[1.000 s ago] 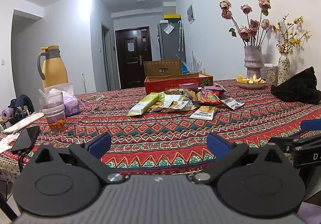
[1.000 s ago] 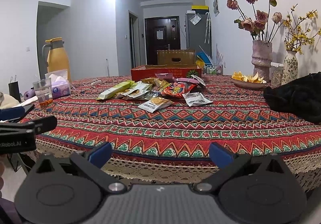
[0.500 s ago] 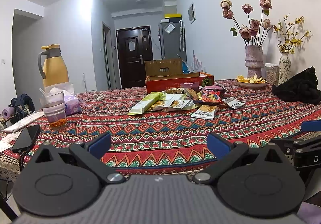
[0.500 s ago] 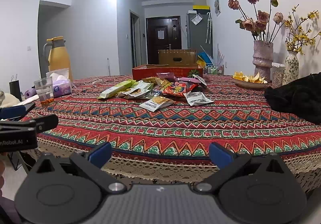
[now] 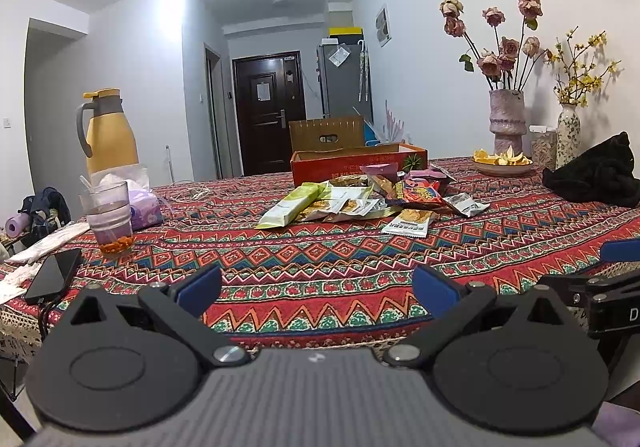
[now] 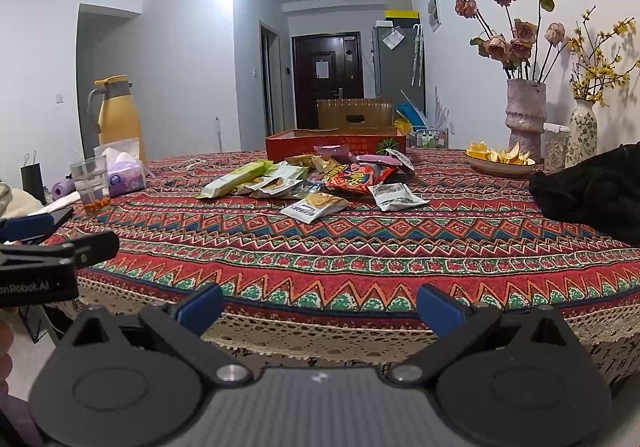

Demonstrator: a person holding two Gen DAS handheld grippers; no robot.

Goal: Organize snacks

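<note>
The job has not really started: no snack is picked up yet. The left gripper (image 5: 316, 289) and the right gripper (image 6: 320, 305) both hang by the near edge of the desk (image 6: 360, 247), jaws wide and holding nothing. Next, I think, one must reach forward over the bare cloth to the closest packet (image 6: 316, 205). That stretch is open, with lots of room. The snack pile (image 5: 360, 197) lies in the middle, just in front of the red box (image 5: 356, 163). A cup (image 5: 109, 217) and phone (image 5: 52, 275) sit near the left edge, and a black cloth (image 6: 592, 191) on the right.
</note>
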